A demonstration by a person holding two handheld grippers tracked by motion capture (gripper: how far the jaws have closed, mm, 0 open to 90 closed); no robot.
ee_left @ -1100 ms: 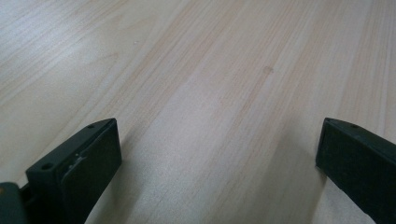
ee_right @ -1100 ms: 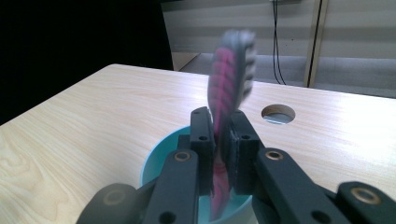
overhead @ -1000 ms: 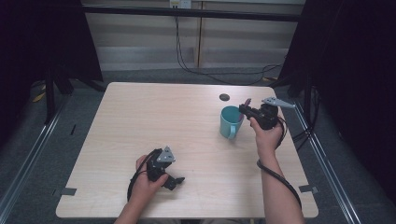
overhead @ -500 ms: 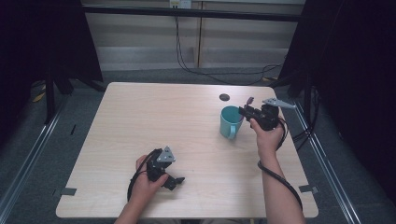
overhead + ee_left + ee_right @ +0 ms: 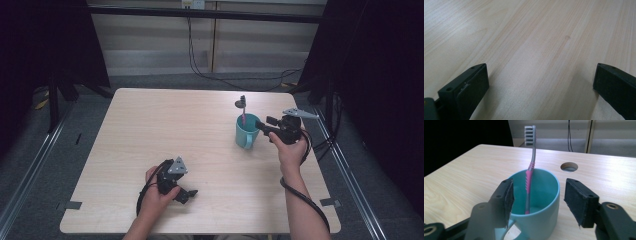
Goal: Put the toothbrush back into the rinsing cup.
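Observation:
A teal mug (image 5: 246,134) stands on the right part of the wooden table (image 5: 165,125). A pink and grey toothbrush (image 5: 243,116) leans inside it, bristle head up. My right gripper (image 5: 263,125) is level with the mug's right side. In the right gripper view the mug (image 5: 541,220) sits just beyond the open jaws of that gripper (image 5: 539,185), and the toothbrush (image 5: 528,185) rises free between them, touching neither pad. My left gripper (image 5: 187,192) rests low near the front edge. Its jaws (image 5: 540,72) are wide open over bare wood.
A round cable hole (image 5: 569,166) is cut in the tabletop just behind the mug. Dark curtains hang at both sides. Cables trail from the right gripper off the table's right edge (image 5: 320,150).
The toothbrush was up by the right gripper's jaws and now stands in the mug, free of them. The left hand has stayed where it was.

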